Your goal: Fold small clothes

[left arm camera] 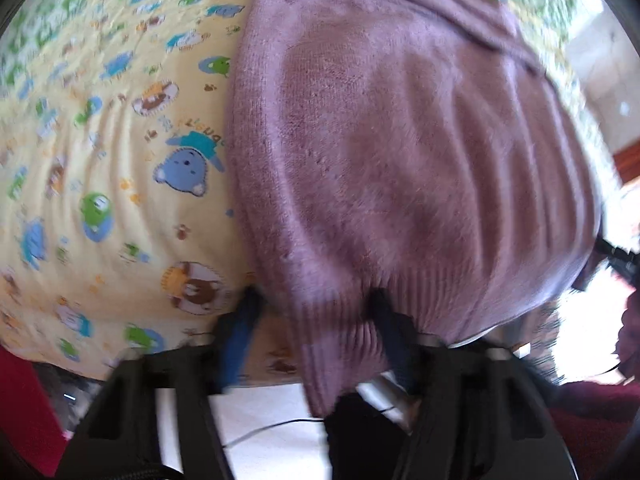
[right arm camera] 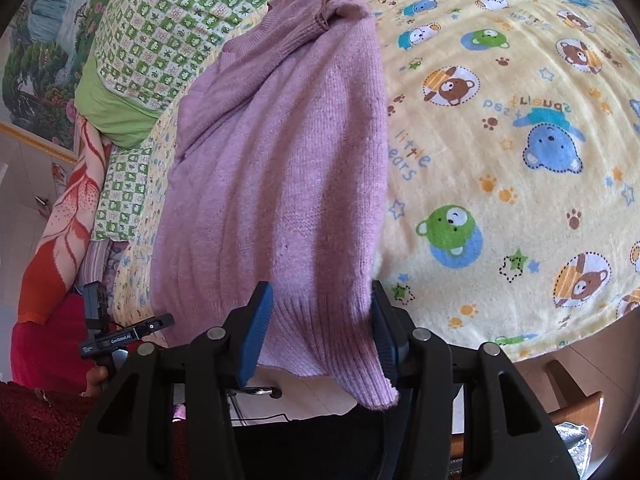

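A mauve knitted sweater [left arm camera: 400, 152] lies lengthways on a yellow bear-print bedsheet [left arm camera: 100, 168], its ribbed hem hanging over the bed's near edge. In the left wrist view the left gripper [left arm camera: 316, 312] stands open at the hem's left corner, with the ribbed cloth between its blue-padded fingers [left arm camera: 240, 332]. In the right wrist view the same sweater [right arm camera: 280, 168] lies with sleeves folded inward, and the right gripper [right arm camera: 320, 320] stands open around the hem's right corner, fingers [right arm camera: 256, 328] on either side of the cloth. The left gripper also shows at the far left [right arm camera: 120, 332].
The bear-print sheet [right arm camera: 500, 160] spreads wide to the right of the sweater. A green checked pillow [right arm camera: 160, 40] and an orange patterned blanket [right arm camera: 68, 216] lie at the head end. A wooden chair [right arm camera: 576, 404] stands by the bed's near edge. White floor with a cable lies below.
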`<move>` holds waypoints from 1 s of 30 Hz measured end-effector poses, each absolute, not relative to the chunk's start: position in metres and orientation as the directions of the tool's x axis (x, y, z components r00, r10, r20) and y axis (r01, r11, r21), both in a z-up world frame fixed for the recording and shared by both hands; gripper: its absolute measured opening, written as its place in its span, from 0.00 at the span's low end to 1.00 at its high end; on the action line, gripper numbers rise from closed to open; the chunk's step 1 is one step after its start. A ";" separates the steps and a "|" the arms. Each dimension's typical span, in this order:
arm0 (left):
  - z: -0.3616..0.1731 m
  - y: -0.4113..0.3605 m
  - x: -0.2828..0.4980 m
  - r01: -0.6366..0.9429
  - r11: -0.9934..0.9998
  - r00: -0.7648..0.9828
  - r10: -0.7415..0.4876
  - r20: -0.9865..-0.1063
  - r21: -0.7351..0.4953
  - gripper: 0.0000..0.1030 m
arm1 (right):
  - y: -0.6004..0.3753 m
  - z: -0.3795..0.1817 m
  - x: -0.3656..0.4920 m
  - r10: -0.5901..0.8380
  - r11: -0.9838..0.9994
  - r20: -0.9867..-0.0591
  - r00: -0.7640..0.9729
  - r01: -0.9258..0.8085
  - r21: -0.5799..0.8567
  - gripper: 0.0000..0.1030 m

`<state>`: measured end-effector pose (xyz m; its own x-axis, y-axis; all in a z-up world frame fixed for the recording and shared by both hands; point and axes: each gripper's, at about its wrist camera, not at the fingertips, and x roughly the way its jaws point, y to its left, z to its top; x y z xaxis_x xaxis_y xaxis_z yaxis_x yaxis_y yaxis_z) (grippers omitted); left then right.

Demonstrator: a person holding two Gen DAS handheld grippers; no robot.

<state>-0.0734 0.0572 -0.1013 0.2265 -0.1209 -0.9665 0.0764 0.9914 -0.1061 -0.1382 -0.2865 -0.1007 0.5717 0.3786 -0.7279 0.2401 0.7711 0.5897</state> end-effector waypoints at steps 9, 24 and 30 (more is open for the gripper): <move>-0.079 0.067 -0.081 0.077 0.953 0.260 -0.303 -0.917 -0.293 0.06 | -0.316 -0.093 -0.169 0.471 0.673 -0.642 0.605 0.224 0.705 0.06; 0.031 0.078 0.014 0.148 0.915 0.528 -0.393 -0.753 -0.375 0.05 | -0.348 -0.002 -0.100 0.522 0.558 -0.366 0.770 0.016 0.830 0.06; 0.056 0.083 0.094 0.122 0.926 0.618 -0.352 -0.703 -0.356 0.05 | -0.375 0.024 -0.025 0.451 0.585 -0.328 0.830 0.002 0.811 0.06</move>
